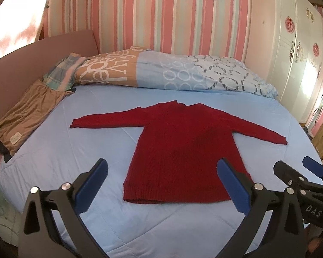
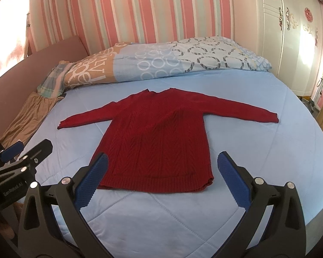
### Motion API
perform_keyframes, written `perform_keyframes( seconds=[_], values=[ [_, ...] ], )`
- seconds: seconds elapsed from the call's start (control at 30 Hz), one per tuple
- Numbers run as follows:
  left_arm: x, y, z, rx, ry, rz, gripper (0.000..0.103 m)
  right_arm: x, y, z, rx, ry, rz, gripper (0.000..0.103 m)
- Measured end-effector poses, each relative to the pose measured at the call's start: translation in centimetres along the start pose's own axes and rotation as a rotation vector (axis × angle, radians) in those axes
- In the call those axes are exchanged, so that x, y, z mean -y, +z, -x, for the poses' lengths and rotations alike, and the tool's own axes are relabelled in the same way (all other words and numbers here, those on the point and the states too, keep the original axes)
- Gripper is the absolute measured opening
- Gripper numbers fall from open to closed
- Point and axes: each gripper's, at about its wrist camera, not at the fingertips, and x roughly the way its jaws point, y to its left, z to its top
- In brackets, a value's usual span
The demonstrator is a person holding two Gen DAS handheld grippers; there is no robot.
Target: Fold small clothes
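Our left hand-held gripper (image 1: pixel 161 172) is nearest, w/ its blue pads (image 1: pixel 92 185) spread wide and nothing between them. Our right hand-held gripper (image 2: pixel 162 167) is spread wide too, w/ nothing in it. Both hang over the blue bed (image 2: pixel 161 219), just short of the red sweater (image 1: pixel 183 148). We see the sweater flat in the middle of the bed, both sleeves out to the sides, hem nearest us. Brown cloth (image 1: pixel 25 116) lies at the left edge, and a folded blanket (image 1: pixel 161 71) lies by the striped wall.
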Motion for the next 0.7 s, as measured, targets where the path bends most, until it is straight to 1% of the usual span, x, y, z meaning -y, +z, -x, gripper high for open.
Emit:
perform_keyframes(
  seconds=[0.17,0.37,0.7],
  values=[
    [-0.11,-0.29,-0.18,0.000,0.003,0.006,0.101,-0.58,-0.21,-0.57,-0.010,-0.026,0.040,0.100],
    [-0.73,-0.36,-0.23,0.002,0.028,0.015,0.101,-0.39,-0.29,-0.68,-0.019,-0.019,0.034,0.100],
    [-0.49,-0.31,-0.59,-0.009,0.019,-0.002,0.101,0.10,0.09,-0.73,-0.021,-0.015,0.031,0.100]
  ],
)
